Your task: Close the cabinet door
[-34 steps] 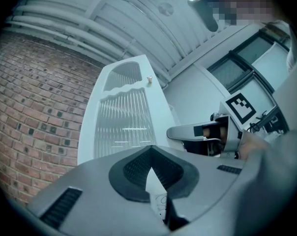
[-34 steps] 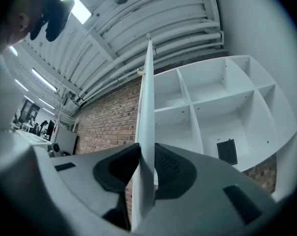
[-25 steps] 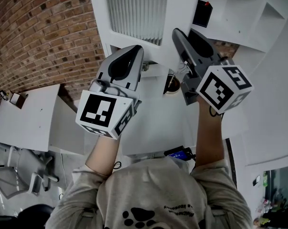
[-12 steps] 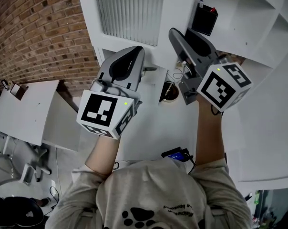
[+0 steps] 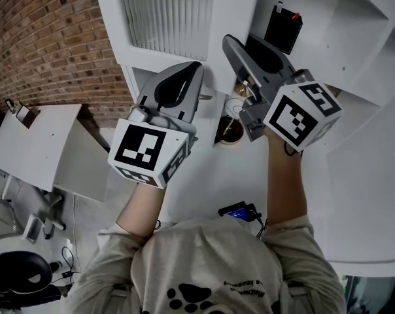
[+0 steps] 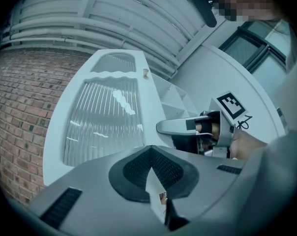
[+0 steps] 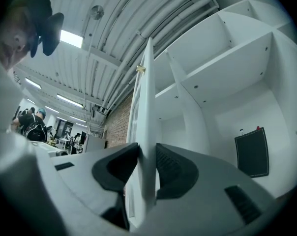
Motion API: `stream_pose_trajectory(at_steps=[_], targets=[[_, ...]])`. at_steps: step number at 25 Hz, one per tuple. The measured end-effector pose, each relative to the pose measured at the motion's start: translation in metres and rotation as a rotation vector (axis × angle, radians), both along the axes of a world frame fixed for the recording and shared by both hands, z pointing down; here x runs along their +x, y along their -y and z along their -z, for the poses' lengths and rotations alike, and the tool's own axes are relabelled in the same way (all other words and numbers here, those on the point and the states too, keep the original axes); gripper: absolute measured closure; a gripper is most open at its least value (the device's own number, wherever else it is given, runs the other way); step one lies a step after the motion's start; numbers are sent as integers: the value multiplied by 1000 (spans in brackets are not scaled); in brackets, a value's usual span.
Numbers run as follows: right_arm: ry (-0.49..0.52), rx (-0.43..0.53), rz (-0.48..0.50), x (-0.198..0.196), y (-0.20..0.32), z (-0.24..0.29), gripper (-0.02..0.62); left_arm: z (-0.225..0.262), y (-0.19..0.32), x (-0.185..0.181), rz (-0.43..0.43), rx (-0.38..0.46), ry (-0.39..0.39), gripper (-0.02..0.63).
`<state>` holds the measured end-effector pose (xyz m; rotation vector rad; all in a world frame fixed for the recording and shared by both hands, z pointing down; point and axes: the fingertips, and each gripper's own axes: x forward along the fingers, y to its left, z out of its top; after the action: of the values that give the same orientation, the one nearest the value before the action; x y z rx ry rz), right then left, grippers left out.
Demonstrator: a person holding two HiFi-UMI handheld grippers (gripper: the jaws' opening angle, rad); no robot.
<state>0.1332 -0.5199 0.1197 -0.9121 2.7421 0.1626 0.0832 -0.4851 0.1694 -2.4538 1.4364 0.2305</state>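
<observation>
The white cabinet door point(image 5: 233, 18), with its ribbed glass panel point(image 5: 165, 15), stands open at the top of the head view. My right gripper point(image 5: 231, 44) is shut on the door's free edge point(image 7: 147, 107); both pads press its two faces, and the jaws have widened slightly in the last second. My left gripper point(image 5: 196, 67) is shut and empty, just left of the right one, in front of the door's glass face point(image 6: 102, 122). The left gripper view also shows the right gripper point(image 6: 161, 128) on the door edge. The open cabinet point(image 5: 341, 18) lies to the right.
A black flat object point(image 5: 282, 26) leans inside the cabinet, also visible as a black flat object point(image 7: 252, 151) on its back wall. A brick wall point(image 5: 47, 38) stands left of the door. A white table point(image 5: 34, 146), a round cup point(image 5: 229, 131) and a phone point(image 5: 237, 211) lie below.
Both grippers have shifted a little left and up in the head view, and the door edge has moved along with the right gripper. The black object now shows more fully.
</observation>
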Motion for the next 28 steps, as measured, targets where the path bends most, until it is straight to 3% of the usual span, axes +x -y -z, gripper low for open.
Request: stream_pose_trajectory(at_steps=[28], targets=[[-12, -5, 85, 10, 53, -3, 462, -4, 65, 43, 12, -16, 36, 598]])
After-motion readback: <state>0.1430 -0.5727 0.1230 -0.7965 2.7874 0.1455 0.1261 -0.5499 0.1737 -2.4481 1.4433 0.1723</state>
